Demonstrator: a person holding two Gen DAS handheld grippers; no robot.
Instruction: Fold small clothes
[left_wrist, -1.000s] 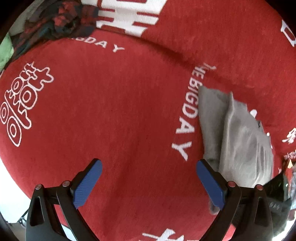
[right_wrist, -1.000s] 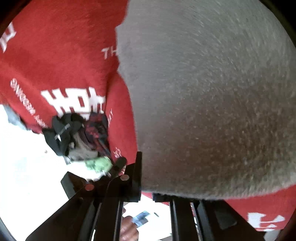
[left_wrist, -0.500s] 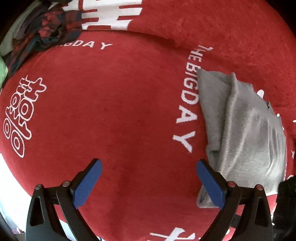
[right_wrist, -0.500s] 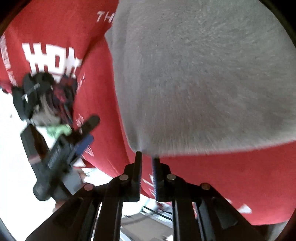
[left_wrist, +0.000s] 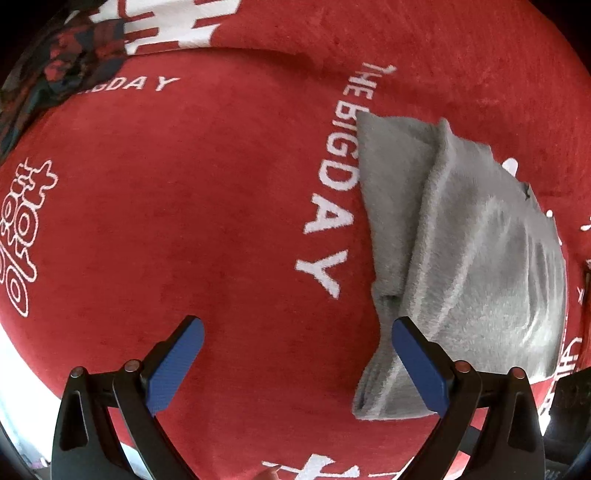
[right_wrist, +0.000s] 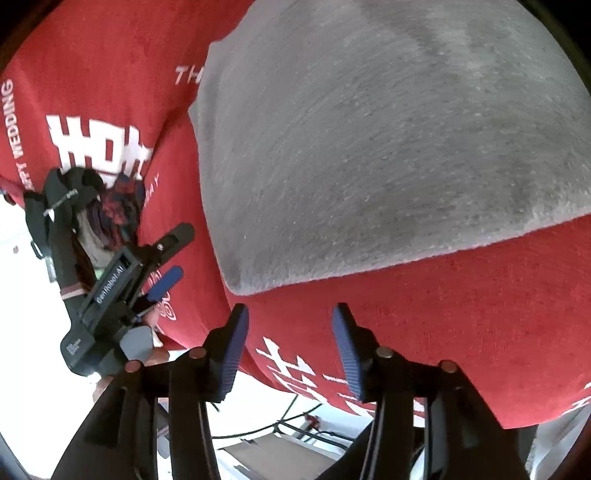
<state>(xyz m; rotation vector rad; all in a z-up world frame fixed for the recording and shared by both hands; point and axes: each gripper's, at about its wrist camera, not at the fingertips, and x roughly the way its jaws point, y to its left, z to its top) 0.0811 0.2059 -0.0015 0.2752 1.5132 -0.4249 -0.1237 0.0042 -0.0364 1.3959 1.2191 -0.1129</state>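
A dark clothes pile (left_wrist: 70, 55) is lying at the far left edge of the red cloth (left_wrist: 203, 206) reading "THE BIG DAY". The left gripper (left_wrist: 295, 363) is hovering, fingers wide apart and empty. A folded grey garment (left_wrist: 465, 251) is resting toward the right edge. The right gripper (right_wrist: 290, 350) is opening, holding nothing.

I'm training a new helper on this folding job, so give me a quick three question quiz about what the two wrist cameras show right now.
1. True or false: the right gripper is clamped on the grey cloth.
2. Which lies at the far corner of the red cover? A) a pile of dark clothes B) a stack of plates C) a shoe.
3. Fill in: between the left gripper fingers there is only the red ____.

Key: 1 false, its jaws are opening with nothing between them; 2 A; 3 cover.
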